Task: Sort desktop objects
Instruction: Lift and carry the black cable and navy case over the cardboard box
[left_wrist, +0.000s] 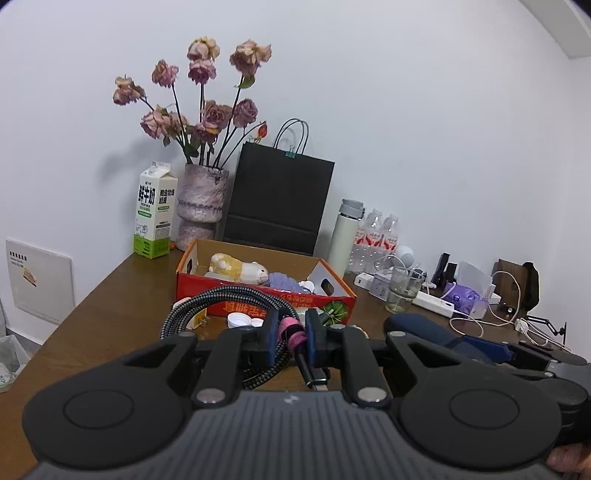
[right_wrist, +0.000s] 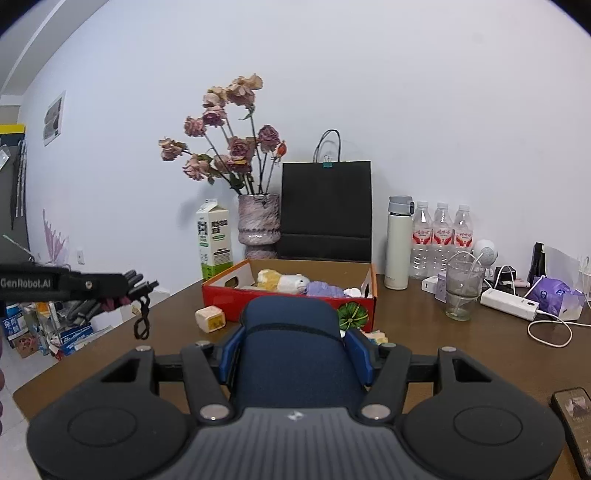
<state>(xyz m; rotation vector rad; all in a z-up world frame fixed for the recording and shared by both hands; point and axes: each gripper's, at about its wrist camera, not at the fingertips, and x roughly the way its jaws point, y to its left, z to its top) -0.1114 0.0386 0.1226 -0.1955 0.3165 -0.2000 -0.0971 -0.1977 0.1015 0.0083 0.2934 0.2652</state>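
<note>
My left gripper (left_wrist: 291, 332) is shut on a coiled braided charging cable (left_wrist: 221, 295) bound with a pink strap, held above the wooden table (left_wrist: 110, 306). It also shows from the side in the right wrist view (right_wrist: 140, 291). My right gripper (right_wrist: 295, 354) is shut on a dark blue case (right_wrist: 291, 339), which also shows in the left wrist view (left_wrist: 436, 332). A red cardboard box (left_wrist: 258, 299) (right_wrist: 236, 295) ahead holds a plush toy (right_wrist: 284, 282) and a purple item (right_wrist: 325, 290).
Behind the box stand a milk carton (right_wrist: 216, 240), a vase of dried roses (right_wrist: 258, 221), a black paper bag (right_wrist: 327, 210), a white flask (right_wrist: 399, 243) and water bottles (right_wrist: 443, 236). A glass (right_wrist: 461, 291), power strip (right_wrist: 511, 302), phone (right_wrist: 576, 424) and small cube (right_wrist: 210, 319) lie around.
</note>
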